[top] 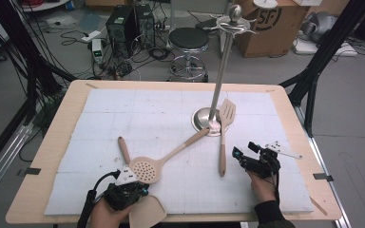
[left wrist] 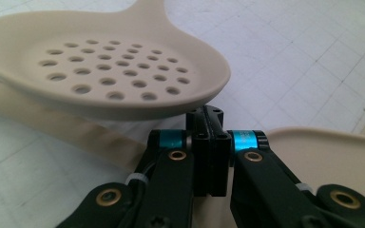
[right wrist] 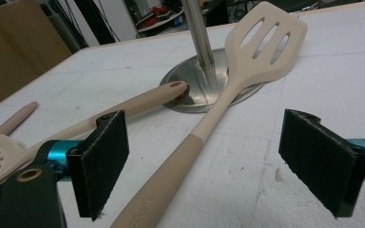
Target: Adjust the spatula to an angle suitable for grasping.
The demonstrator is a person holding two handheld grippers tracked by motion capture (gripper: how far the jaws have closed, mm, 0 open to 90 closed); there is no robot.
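Left gripper (left wrist: 208, 142) jaws together at counter's (top: 76, 90) near edge; right gripper (right wrist: 204, 161) jaws apart. 3 utensils, 1 stand (top: 208, 118); far side open.

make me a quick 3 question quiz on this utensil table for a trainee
1. True or false: the slotted turner rests partly on the stand base.
2. How do the right gripper's jaws stand? A shut B wide open C clamped on a handle
3. Which utensil lies just ahead of the left gripper?

Key: 1 true. 2 B, with the turner's handle lying between them, untouched. 3 the perforated skimmer.
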